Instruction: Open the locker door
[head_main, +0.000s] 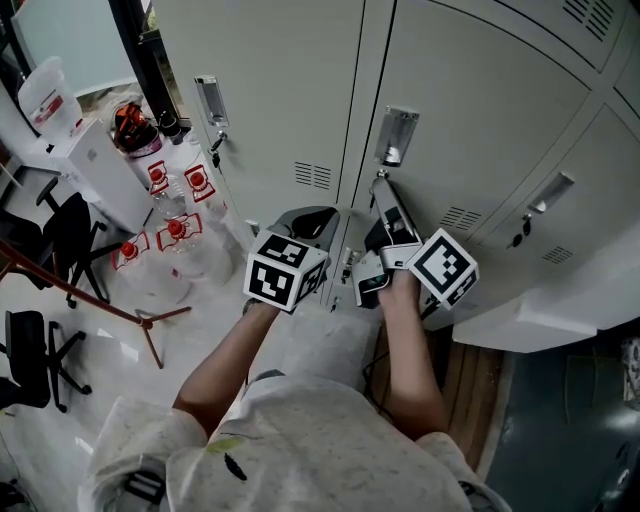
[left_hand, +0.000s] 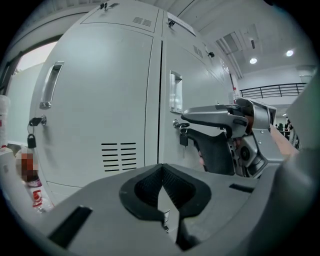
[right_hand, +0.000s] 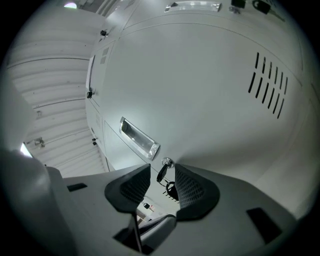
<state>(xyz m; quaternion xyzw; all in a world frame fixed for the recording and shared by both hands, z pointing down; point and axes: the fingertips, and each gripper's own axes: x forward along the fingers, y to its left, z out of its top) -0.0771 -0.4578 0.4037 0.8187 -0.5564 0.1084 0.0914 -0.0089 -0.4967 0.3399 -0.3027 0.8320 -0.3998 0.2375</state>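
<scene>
**Head view.** The person faces a bank of pale grey lockers. The right gripper (head_main: 385, 200) is raised to the middle locker door (head_main: 480, 100), with its nose just below the recessed handle (head_main: 395, 135). That puts it at the lock rather than at the pull. The left gripper (head_main: 305, 225) sits lower and to the left, near the seam between two doors, and touches no fitting. It appears to be on standby.

**Left gripper view.** Its jaws are pressed together with nothing between them. The locker door lies flush with the neighbouring door (left_hand: 95, 100), so it is judged shut. The right gripper's nose sits at the lock.

**Right gripper view.** Its jaws are spread. The key (right_hand: 162, 170) stands in the lock between the two pads, and neither pad presses on it. A key ring (right_hand: 170, 189) hangs beneath it. This placing suits work on the lock ahead of any pull at the handle. The door is plain painted metal with vent slots (right_hand: 270, 85) and shows no visible dents. No gap shows at its edge.
</scene>
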